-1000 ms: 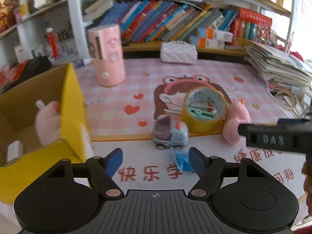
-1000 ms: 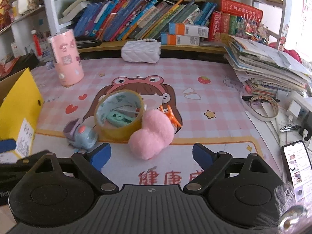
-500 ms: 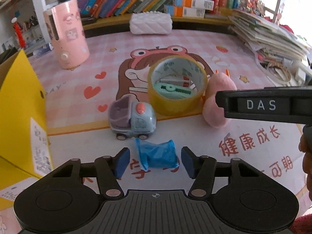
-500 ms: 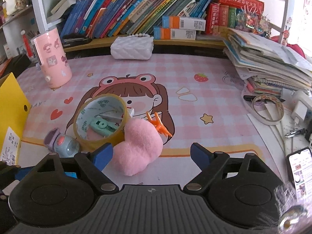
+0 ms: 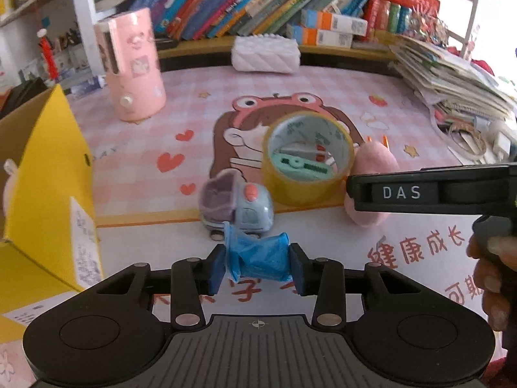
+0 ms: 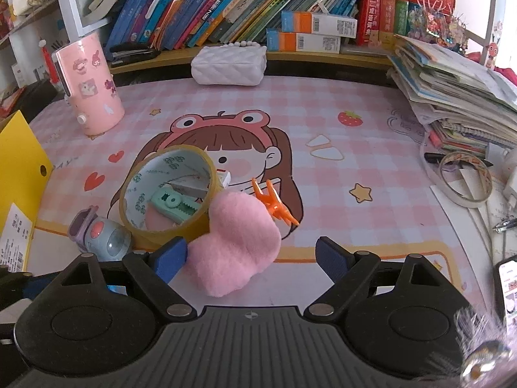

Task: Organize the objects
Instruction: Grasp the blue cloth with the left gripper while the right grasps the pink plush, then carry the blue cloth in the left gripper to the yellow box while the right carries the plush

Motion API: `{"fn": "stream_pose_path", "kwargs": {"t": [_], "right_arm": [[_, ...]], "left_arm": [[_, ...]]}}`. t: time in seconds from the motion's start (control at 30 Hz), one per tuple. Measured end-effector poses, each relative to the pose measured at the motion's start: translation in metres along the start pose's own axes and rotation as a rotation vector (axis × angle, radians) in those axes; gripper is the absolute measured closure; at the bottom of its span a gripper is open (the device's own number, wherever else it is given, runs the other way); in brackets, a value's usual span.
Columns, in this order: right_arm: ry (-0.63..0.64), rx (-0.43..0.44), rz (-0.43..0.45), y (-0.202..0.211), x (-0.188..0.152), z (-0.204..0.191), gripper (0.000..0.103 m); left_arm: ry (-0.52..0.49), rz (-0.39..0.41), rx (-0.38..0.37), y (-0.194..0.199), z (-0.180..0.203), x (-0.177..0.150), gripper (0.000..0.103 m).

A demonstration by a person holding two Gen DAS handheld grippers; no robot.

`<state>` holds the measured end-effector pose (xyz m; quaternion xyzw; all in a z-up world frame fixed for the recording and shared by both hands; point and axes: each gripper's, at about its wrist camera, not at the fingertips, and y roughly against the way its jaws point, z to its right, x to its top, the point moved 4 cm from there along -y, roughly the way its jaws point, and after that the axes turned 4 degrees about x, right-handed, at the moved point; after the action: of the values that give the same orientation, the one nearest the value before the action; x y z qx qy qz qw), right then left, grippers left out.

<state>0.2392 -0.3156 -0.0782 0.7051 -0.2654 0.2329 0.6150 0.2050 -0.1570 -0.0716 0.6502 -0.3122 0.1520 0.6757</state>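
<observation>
While the left hand-held gripper (image 5: 258, 266) pinches the blue wrapped roll (image 5: 258, 260) beside the toy car (image 5: 237, 208), the right hand-held gripper (image 6: 250, 255) hangs spread around the pink plush (image 6: 237, 242).

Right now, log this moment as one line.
left hand-held gripper: shut on blue bag roll | right hand-held gripper: open, at pink plush | yellow box: left

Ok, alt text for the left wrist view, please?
The left gripper is shut on a crumpled blue plastic roll on a pink cartoon desk mat. Just beyond sit a small grey-blue toy car and a yellow tape roll, with a yellow cardboard box at left.
</observation>
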Motion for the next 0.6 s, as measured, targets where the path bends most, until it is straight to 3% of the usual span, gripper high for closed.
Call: {"fn": "stream_pose_path", "kwargs": {"t": [0.23,0.4,0.6], "right_arm": [[-0.017,0.026,-0.034,-0.016,0.002,-0.001,0.027],[-0.069,0.052,-0.074,-0.025,-0.003,0.005,0.052],[-0.071,0.050,-0.029,-0.008,-0.003,0.003,0.055]], "left_arm": [[0.039,0.002,0.021,0.006,-0.012,-0.004,0.064],[0.045,0.002,0.024,0.009,-0.014,-0.007,0.065],[0.063,0.033,0.010,0.017,-0.018,-0.007,0.065]]}}
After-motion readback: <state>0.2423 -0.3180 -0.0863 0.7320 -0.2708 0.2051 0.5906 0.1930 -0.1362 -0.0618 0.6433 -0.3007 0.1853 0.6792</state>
